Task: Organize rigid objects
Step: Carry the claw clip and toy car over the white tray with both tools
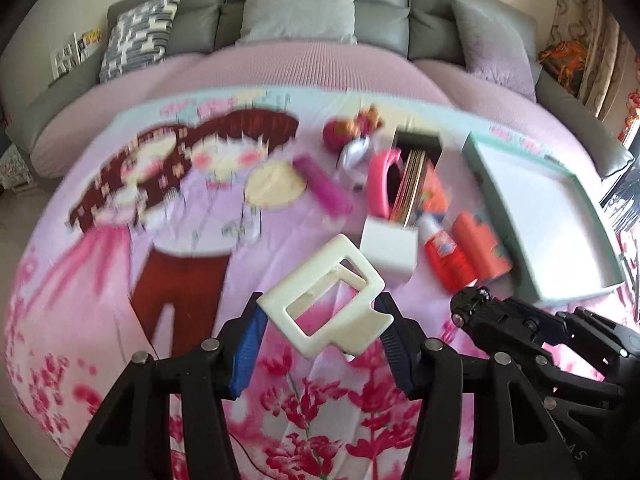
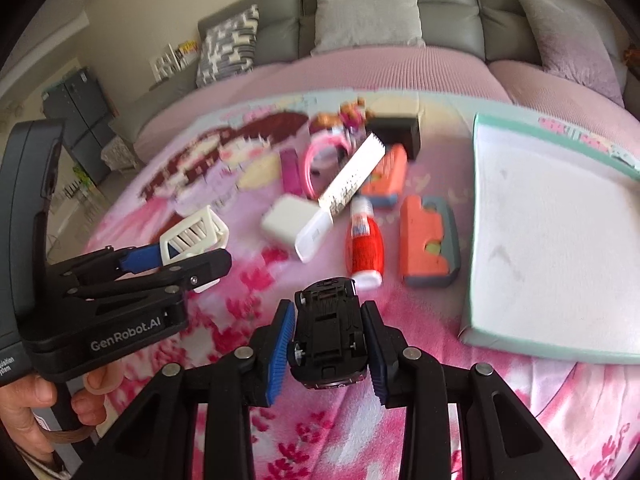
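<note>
- the work surface is a bed or low table spread with a pink and lilac blanket (image 1: 120,264) printed with a cartoon couple and red flowers; it is wrinkled in places
- behind it stands a grey sofa (image 1: 384,16) with a pink ribbed cover on the seat; a plain grey cushion (image 1: 300,4) leans at the middle, a patterned cushion (image 2: 230,44) to its left
- a pale green tray (image 2: 548,344) with a white inside lies at the right, nothing in it
- in the middle lies a loose clutter: a red glue bottle (image 2: 366,244), an orange and grey block (image 2: 428,240), a white box (image 2: 286,224), a pink band (image 2: 316,160), all near one another
- the left gripper (image 1: 320,328) clamps a white plastic frame (image 1: 324,296), lifted off the blanket
- the right gripper (image 2: 328,336) pinches a black toy car (image 2: 326,320) between its blue pads, underside up, just left of the tray
- a hand (image 2: 28,400) grasps the left gripper's handle
</note>
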Motion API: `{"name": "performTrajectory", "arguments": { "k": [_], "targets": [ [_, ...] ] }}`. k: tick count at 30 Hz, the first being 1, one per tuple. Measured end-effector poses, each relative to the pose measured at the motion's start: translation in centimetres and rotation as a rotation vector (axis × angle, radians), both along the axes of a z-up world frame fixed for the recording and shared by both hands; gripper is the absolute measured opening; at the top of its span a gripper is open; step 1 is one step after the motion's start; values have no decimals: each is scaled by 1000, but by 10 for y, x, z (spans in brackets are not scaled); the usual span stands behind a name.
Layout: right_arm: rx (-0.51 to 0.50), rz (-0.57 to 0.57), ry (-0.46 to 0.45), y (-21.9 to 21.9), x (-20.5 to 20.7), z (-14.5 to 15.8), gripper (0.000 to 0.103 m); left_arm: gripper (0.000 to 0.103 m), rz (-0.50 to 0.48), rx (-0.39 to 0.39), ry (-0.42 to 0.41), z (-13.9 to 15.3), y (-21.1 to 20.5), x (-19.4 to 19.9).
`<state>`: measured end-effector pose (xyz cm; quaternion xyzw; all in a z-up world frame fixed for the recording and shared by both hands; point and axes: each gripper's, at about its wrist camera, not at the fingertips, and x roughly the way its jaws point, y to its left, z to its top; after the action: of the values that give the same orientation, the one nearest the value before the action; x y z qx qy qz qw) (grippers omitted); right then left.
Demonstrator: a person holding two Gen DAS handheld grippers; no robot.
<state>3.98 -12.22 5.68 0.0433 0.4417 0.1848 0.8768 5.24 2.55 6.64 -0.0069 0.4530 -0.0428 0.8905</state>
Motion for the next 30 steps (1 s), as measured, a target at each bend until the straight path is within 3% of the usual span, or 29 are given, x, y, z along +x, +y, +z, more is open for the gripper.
{"name": "performTrajectory", "arguments": {
  "k": [6,10,13,23,30],
  "targets": [
    [36,-66,-113,-22,8,40,37,57,-17,-28,-87,44,-23,17],
    [41,-167,-173,-52,23,61,37,57,-67,-45,-137,67,-57,32],
    [-17,-280,-228,-77,32,73,37,57,-108,-45,-151,75,-86,45],
    [-42,-553,-244,-166,55,77,37,57,-154,-133,-146,73,-165,74],
    [-130,-600,-202,-213,57,52,37,57,-175,-123,-103,52,-207,95]
  ]
}}
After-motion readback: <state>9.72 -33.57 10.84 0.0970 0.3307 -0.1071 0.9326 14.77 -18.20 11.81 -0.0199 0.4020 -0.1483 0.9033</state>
